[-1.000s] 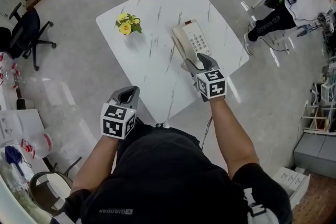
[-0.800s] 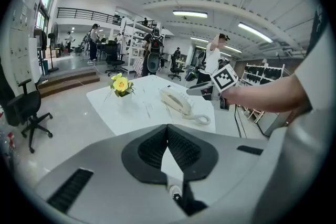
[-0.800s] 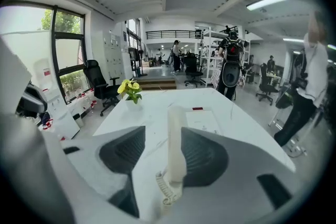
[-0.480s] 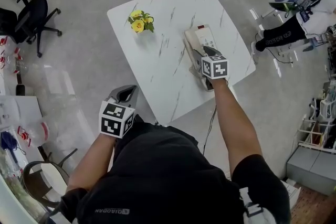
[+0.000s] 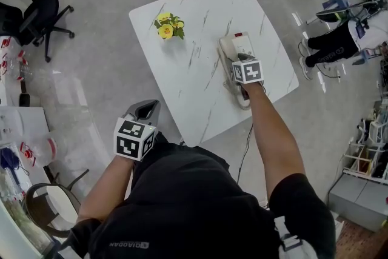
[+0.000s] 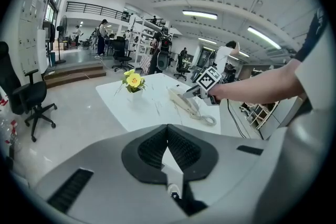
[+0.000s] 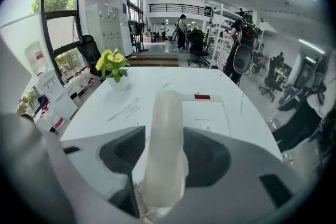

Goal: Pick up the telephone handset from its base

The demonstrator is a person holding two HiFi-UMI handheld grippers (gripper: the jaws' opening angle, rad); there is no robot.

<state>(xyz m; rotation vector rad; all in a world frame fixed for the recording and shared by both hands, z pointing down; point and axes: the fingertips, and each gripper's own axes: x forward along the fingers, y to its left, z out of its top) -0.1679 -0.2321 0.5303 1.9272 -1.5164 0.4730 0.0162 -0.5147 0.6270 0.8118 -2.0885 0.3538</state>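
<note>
- Your right gripper [image 7: 164, 135]: fingers [image 7: 123, 152] are clamped on the cream handset [image 7: 168, 110], with a pad against each flank.
- The handset runs 6-to-12 between them in the right gripper view. It lies along the 9 o'clock side of the telephone base [image 7: 206, 113].
- The base is cream with a small red mark [image 7: 202, 96] at its 12 o'clock end.
- Head view: the right gripper [image 5: 241, 58] sits over the base [image 5: 237, 43], forearm stretched out above the table [image 5: 182, 88].
- The phone sits on the 3 o'clock half of the white marbled table. Its coiled cord [image 5: 242, 101] loops at the phone's 6 o'clock end.
- Your left gripper [image 6: 167, 127]: fingers [image 6: 152, 147] are pressed together at the tips with nothing between them.
- Head view: the left gripper [image 5: 147, 107] hangs off the table, at about 7 o'clock from its centre and close to your torso.
- Yellow flowers [image 5: 168, 26] stand at the table's 10 o'clock, well apart from the phone.
- Off the table there is a black office chair [image 5: 36, 15] at 9 o'clock.
- A person [image 5: 333, 45] in dark trousers is on the floor at 3 o'clock.
</note>
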